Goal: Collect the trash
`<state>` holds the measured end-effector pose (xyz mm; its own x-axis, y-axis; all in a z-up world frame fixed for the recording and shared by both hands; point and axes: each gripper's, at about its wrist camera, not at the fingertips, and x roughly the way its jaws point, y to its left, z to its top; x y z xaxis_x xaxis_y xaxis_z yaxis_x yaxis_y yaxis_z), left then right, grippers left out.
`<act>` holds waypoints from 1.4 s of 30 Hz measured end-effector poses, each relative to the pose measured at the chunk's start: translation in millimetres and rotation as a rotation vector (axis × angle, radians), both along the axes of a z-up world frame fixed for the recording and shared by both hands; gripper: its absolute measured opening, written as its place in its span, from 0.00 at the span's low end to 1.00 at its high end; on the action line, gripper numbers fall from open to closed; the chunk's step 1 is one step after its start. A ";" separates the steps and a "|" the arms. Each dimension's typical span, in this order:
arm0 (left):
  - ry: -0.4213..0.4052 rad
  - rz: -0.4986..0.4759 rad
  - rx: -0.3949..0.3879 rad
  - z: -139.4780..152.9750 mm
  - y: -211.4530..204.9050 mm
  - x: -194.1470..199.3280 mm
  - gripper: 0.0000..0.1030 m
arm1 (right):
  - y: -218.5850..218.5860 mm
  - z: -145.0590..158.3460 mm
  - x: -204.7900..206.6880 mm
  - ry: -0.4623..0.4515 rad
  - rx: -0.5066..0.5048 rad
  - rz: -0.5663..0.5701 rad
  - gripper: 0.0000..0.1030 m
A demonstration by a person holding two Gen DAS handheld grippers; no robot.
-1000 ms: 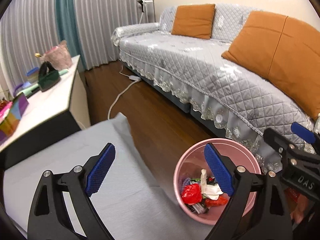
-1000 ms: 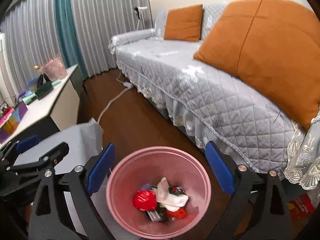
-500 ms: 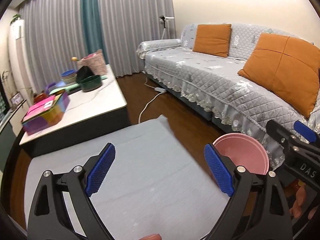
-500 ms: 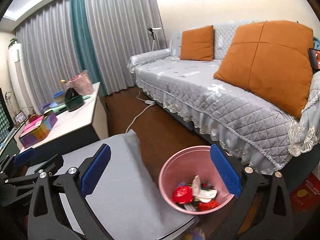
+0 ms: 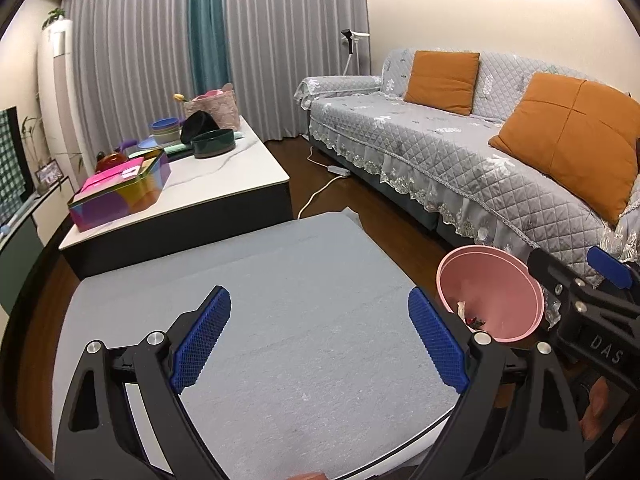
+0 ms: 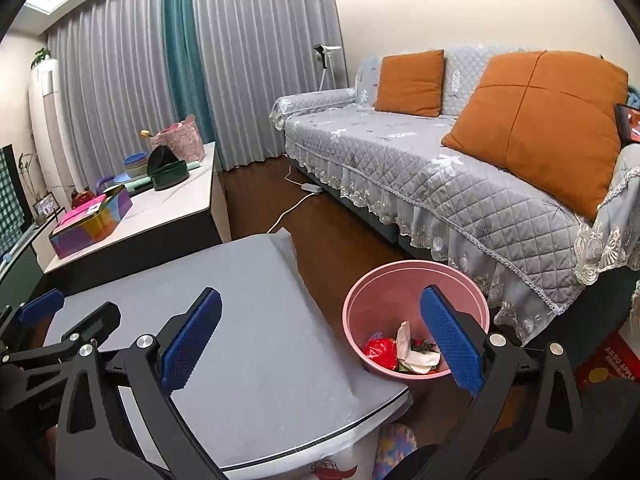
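A pink trash bin stands on the wooden floor between the grey-covered table and the sofa; red, white and dark trash lies inside. It also shows in the left wrist view. My left gripper is open and empty above the grey table top. My right gripper is open and empty, over the table's right edge and the bin. No loose trash shows on the table.
A grey quilted sofa with orange cushions runs along the right. A white coffee table behind holds a colourful box, bowls and a basket. A white cable lies on the floor. A red box sits by the sofa.
Both grippers have risen and pulled back from over the bin. The views now take in the whole grey table top and more of the room. Both stay open and empty.
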<state>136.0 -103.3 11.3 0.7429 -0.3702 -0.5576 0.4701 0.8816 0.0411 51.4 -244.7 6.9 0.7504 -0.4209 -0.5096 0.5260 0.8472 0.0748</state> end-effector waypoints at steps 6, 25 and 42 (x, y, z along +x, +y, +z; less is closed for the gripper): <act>-0.007 0.018 -0.016 3.4 8.4 -1.1 0.85 | 11.1 0.9 1.6 0.005 -0.012 0.023 0.95; -0.008 0.029 -0.014 5.2 12.3 1.4 0.85 | 7.9 -0.3 1.4 0.015 0.001 0.017 0.95; -0.001 0.038 -0.019 4.5 15.6 -1.1 0.85 | 9.3 -0.9 1.5 0.012 -0.001 0.022 0.95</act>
<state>135.0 -87.7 15.8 0.7574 -0.3522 -0.5498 0.4359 0.8997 0.0242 53.0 -235.5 6.0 0.7537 -0.4048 -0.5178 0.5077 0.8589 0.0676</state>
